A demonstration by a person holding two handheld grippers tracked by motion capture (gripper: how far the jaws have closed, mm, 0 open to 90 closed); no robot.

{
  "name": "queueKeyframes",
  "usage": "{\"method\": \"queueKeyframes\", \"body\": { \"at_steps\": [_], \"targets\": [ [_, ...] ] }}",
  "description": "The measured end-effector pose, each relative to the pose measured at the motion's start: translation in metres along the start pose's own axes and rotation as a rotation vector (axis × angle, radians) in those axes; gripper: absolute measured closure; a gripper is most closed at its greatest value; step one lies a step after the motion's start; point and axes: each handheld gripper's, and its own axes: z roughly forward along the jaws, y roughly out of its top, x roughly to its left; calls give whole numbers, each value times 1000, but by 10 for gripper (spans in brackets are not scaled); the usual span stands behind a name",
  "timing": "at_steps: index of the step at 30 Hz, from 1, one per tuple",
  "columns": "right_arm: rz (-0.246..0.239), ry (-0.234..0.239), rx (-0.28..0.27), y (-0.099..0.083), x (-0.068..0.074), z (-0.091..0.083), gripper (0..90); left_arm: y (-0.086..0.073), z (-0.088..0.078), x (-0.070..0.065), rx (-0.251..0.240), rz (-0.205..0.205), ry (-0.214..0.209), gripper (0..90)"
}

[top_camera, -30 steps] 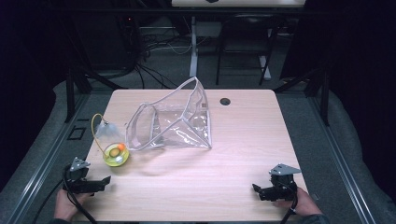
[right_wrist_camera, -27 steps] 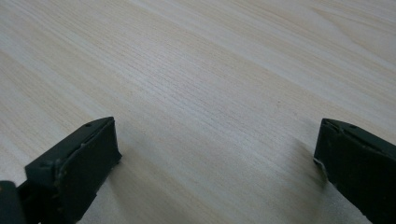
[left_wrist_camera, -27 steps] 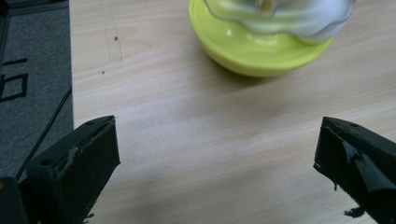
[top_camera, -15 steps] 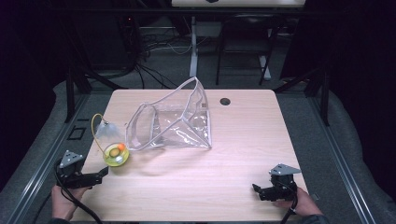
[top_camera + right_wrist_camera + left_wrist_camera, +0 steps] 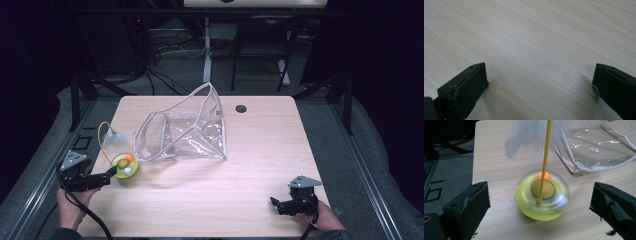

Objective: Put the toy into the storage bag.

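- Toy (image 5: 125,165): sat on the table (image 5: 260,150), near its left edge, between the spread jaws of the left gripper (image 5: 111,173).
- Pouch (image 5: 185,132): lay just right of the toy and behind it (touching or not, unclear).
- Right gripper (image 5: 274,202): at the table's near right corner, well apart from both.

Clear bag (image 5: 185,135) crowds the toy (image 5: 125,165) — elsewhere open.

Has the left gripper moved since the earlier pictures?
Yes. The left gripper has moved away from the table's near edge, toward the yellow toy.
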Motion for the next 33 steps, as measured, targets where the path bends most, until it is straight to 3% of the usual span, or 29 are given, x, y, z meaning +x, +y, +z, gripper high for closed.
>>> {"method": "queueKeyframes", "body": {
  "at_steps": [3, 8, 12, 18, 30, 33],
  "targets": [
    [0, 0, 0, 0, 0, 0, 0, 8, -2, 2, -38, -5, 5, 72],
    [0, 0, 0, 0, 0, 0, 0, 11, 4, 3, -43, -10, 5, 173],
    [0, -3, -2, 0, 0, 0, 0, 12, 7, 0, -56, 13, 1, 276],
    [1, -1, -2, 0, 0, 0, 0, 16, 1, -4, -90, 19, 0, 525],
    [1, 0, -2, 0, 0, 0, 0, 23, -5, -6, -108, 18, -2, 687],
    [1, -1, -3, 0, 0, 0, 0, 25, -6, -6, -106, 19, 5, 766]
  ]
}}
